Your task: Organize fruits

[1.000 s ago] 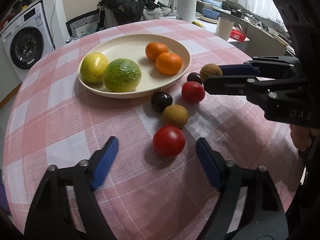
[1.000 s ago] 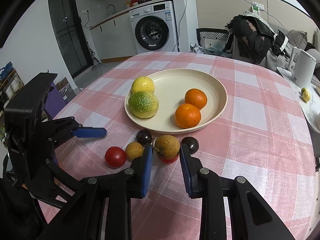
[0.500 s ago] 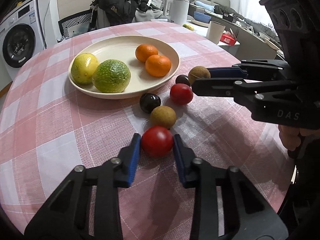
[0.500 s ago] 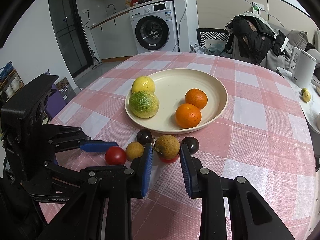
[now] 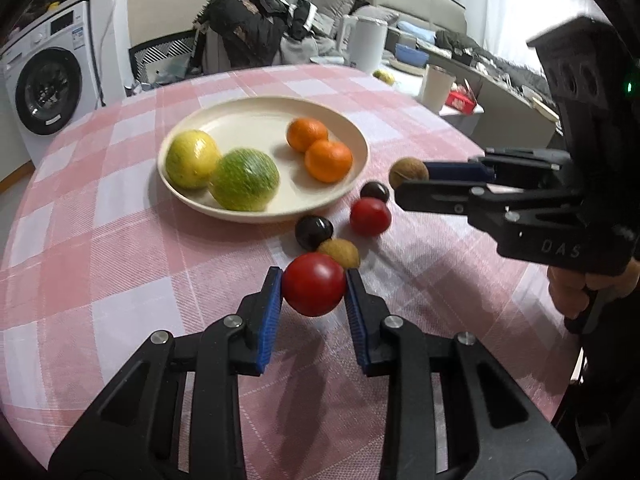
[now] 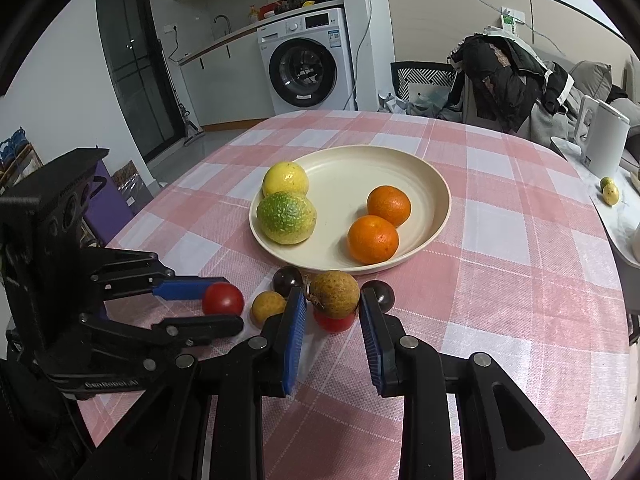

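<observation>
My left gripper [image 5: 314, 280] is shut on a red tomato [image 5: 314, 285], held just above the pink checked cloth. In the right wrist view that tomato [image 6: 223, 299] sits between the left gripper's [image 6: 216, 306] blue pads. My right gripper [image 6: 331, 300] is shut on a brown longan [image 6: 334, 293], lifted over a second red tomato [image 6: 335, 322]. The cream plate [image 5: 256, 112] holds a yellow lemon [image 5: 191, 159], a green citrus [image 5: 244, 179] and two oranges [image 5: 328, 160]. On the cloth lie two dark plums [image 5: 313, 231] [image 5: 375, 191], another longan [image 5: 340, 251] and the second tomato [image 5: 370, 216].
The round table [image 6: 520, 300] drops off at its right and near edges. A washing machine [image 6: 308, 68], a chair heaped with dark clothes [image 6: 504, 72] and a white kettle [image 6: 604, 136] stand beyond it. A person's hand [image 5: 588, 292] grips the right tool.
The left gripper closed from wide open onto the near red tomato and raised it slightly off the cloth. The right gripper stayed still, holding the longan.
</observation>
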Tool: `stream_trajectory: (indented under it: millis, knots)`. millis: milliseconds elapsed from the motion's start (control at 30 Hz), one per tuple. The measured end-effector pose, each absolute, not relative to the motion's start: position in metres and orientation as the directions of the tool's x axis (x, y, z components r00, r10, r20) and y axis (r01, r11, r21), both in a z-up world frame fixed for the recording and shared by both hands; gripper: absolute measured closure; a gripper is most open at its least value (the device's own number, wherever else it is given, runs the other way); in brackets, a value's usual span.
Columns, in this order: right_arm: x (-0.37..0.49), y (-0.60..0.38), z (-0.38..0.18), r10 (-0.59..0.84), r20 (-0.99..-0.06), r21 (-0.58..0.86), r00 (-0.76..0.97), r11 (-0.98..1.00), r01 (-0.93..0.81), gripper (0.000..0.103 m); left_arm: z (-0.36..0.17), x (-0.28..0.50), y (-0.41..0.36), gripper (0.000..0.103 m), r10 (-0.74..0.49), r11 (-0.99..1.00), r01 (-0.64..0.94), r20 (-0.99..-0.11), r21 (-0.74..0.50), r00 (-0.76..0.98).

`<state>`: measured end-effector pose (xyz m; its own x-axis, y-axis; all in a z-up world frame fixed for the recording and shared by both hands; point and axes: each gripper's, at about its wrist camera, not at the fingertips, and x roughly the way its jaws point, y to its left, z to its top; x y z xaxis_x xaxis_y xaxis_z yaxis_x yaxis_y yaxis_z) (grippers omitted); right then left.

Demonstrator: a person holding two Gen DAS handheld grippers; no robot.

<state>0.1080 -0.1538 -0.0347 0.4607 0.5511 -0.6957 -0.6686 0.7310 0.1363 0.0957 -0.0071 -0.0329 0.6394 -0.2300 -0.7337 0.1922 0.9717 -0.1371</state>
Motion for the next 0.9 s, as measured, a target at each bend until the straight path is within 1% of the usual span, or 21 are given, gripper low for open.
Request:
stream_trajectory:
  millis: [67, 367, 900]
  knots:
    - [0.108, -0.156, -0.033, 0.555, -0.688, 0.14, 0.467, 0.734, -0.665, 0.075, -0.028, 0.094, -0.003, 0.075, -0.238, 0.971, 0.186, -0.719, -0.152, 0.653]
    - [0.112, -0.162, -0.028, 0.564, -0.658, 0.153, 0.499, 0.748, -0.645, 0.075, -0.01, 0.092, 0.007, 0.075, -0.203, 0.979, 0.136, -0.671, -0.151, 0.713]
    - [0.139, -0.165, -0.02, 0.568, -0.625, 0.18, 0.536, 0.773, -0.609, 0.075, 0.02, 0.127, 0.015, 0.075, -0.168, 0.984, 0.098, -0.602, -0.149, 0.781]
